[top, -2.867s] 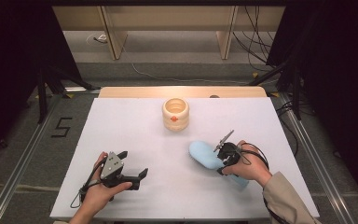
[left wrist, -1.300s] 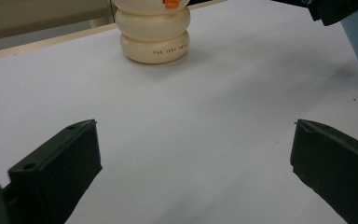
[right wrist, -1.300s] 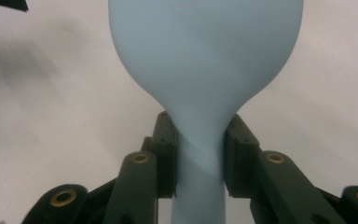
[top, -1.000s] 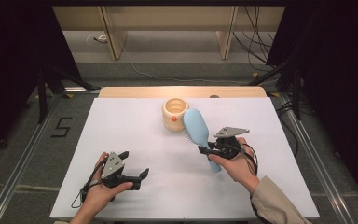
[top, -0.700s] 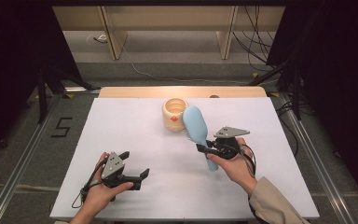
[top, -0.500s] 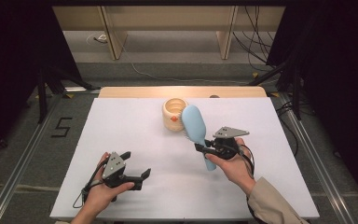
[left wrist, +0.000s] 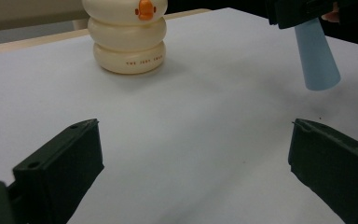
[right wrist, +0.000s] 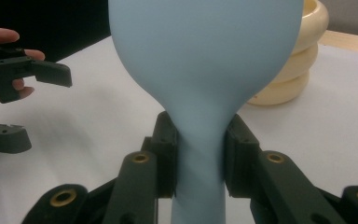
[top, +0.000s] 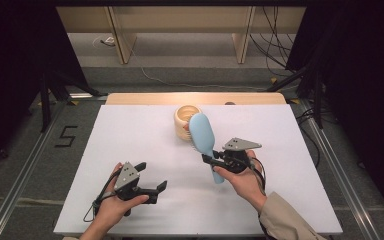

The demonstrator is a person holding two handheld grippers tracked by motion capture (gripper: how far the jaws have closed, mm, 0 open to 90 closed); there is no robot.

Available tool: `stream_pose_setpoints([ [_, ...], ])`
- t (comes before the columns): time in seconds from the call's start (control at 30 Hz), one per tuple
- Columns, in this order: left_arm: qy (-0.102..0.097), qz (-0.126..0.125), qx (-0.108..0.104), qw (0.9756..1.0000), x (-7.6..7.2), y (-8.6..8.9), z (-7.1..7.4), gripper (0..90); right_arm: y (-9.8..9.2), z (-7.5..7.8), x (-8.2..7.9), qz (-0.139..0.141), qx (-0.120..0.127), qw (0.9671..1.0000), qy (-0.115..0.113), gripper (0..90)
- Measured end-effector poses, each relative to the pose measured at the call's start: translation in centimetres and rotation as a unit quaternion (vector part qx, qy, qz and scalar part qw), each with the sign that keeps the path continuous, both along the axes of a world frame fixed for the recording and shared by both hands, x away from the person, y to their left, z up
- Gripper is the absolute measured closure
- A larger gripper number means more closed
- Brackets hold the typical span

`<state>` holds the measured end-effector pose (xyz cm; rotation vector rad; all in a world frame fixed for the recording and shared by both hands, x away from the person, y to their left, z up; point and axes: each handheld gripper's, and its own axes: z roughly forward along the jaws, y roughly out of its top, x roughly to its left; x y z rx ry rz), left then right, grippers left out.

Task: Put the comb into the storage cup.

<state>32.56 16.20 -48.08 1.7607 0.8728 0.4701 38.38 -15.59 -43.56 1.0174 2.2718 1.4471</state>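
Right gripper (top: 211,160): fingers clamped on the neck of the light-blue hairbrush (top: 203,138), one finger on each side of the handle. Brush held off the white surface (top: 130,135), its head raised toward the cream ribbed cup (top: 184,116) and just beside it; handle end points back toward the person. Left gripper (top: 152,177): low over the near left of the surface, fingers wide apart, nothing between them.

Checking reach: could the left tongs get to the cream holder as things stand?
Probably yes. The left tongs are open and hold nothing, with bare table up to the cream holder; the blue brush in the right tongs sits off to its side.
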Motion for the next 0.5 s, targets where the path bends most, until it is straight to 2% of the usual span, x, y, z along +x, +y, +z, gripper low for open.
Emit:
stream_pose_setpoints([
  [0.33,0.008,-0.015,-0.013,0.9998,0.2,-1.9,0.4,3.3,0.9,-0.1,-0.3,0.004,0.010,0.9999,-0.004,70.4],
  [0.5,0.009,-0.025,-0.012,0.9996,0.3,-2.7,0.5,3.4,1.4,0.0,-0.4,0.008,0.013,0.9999,-0.005,70.4],
])
